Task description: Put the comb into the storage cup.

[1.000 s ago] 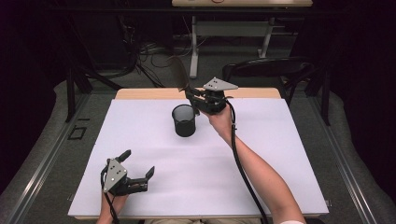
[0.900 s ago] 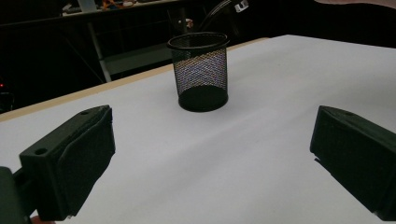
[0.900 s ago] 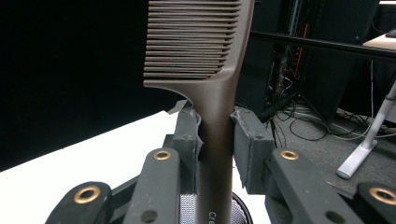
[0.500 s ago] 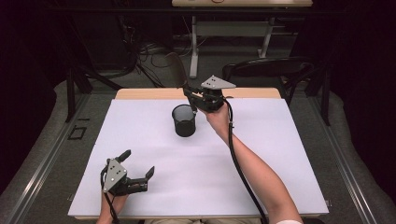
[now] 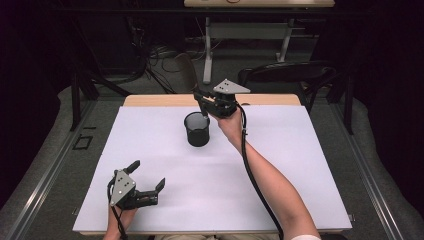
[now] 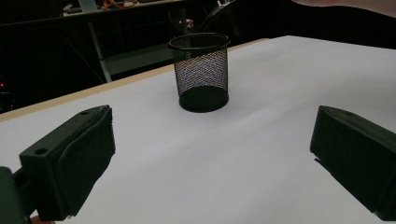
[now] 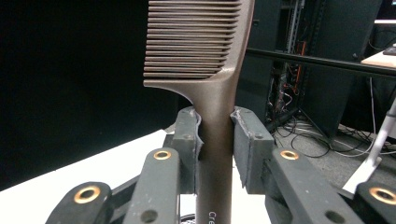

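The right gripper (image 5: 204,100) is held up over the far part of the white table (image 5: 300,175), and its jaws are clamped on the handle of a brown comb (image 7: 212,93). In the right gripper view the handle stands pinched between the two jaw pads, one pad pressing on each side, and the comb's toothed part rises above the jaw tips with its teeth pointing to the left of that view. In the high view the comb shows as a thin dark blade (image 5: 186,70) slanting up and away beyond the jaw tips.

A black mesh cup (image 5: 197,129) stands upright on the table just below and slightly to the near side of the right gripper's jaws. Whether the gripper touches its rim cannot be told.

The left gripper (image 5: 147,182) is held low over the near left part of the table, well apart from the cup. Its jaws are spread wide and hold nothing. In the left gripper view the cup (image 6: 201,72) stands ahead of the jaws, in line with the gap between them, with bare white table between the jaw tips and the cup's base.
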A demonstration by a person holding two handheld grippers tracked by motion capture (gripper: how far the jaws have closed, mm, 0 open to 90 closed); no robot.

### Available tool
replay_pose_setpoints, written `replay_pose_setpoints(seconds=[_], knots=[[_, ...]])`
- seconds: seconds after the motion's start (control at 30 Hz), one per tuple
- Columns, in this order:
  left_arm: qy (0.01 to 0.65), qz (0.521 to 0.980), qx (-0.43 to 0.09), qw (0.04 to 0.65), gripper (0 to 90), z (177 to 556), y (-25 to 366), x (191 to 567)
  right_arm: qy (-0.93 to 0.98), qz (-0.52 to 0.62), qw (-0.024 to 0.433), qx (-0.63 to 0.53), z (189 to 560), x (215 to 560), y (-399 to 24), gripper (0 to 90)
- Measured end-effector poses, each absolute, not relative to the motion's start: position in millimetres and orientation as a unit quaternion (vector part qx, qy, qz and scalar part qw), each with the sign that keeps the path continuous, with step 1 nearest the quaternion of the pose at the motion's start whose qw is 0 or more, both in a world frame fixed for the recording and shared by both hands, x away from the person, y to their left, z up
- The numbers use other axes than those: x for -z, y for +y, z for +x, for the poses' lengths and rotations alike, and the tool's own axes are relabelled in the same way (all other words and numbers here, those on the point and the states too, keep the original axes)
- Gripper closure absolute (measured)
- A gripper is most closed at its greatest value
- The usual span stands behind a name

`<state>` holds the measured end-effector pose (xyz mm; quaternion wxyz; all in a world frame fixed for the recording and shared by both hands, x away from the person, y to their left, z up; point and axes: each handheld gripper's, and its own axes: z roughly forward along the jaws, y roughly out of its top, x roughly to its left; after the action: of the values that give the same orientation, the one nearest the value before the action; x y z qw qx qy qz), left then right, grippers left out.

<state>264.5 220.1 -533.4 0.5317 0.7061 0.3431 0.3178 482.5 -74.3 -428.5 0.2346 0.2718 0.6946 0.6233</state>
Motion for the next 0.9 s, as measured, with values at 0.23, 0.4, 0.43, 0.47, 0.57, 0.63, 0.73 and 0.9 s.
replay_pose_setpoints(seconds=[0.23,0.4,0.43,0.47,0.57,0.63,0.73,0.9], knots=[[0.343,0.707,-0.316,0.532,0.1,265,219,534,0.692,0.272,0.233,-0.627,485,431,-72,72.9],[0.343,0.706,-0.317,0.533,0.1,265,219,534,0.691,0.272,0.234,-0.627,485,431,-71,72.9],[0.343,0.706,-0.317,0.532,0.1,265,219,534,0.692,0.272,0.234,-0.627,485,431,-70,72.9],[0.343,0.706,-0.316,0.533,0.1,265,219,534,0.69,0.272,0.235,-0.628,485,432,-70,72.9],[0.342,0.706,-0.317,0.533,0.1,265,220,533,0.693,0.271,0.235,-0.626,487,433,-68,72.9],[0.342,0.706,-0.317,0.532,0.1,265,220,533,0.694,0.273,0.231,-0.625,487,435,-67,72.9],[0.343,0.706,-0.317,0.532,0.1,265,220,533,0.695,0.274,0.232,-0.623,488,438,-65,72.9],[0.342,0.707,-0.316,0.532,0.1,265,220,534,0.697,0.279,0.229,-0.62,490,440,-64,72.9]])
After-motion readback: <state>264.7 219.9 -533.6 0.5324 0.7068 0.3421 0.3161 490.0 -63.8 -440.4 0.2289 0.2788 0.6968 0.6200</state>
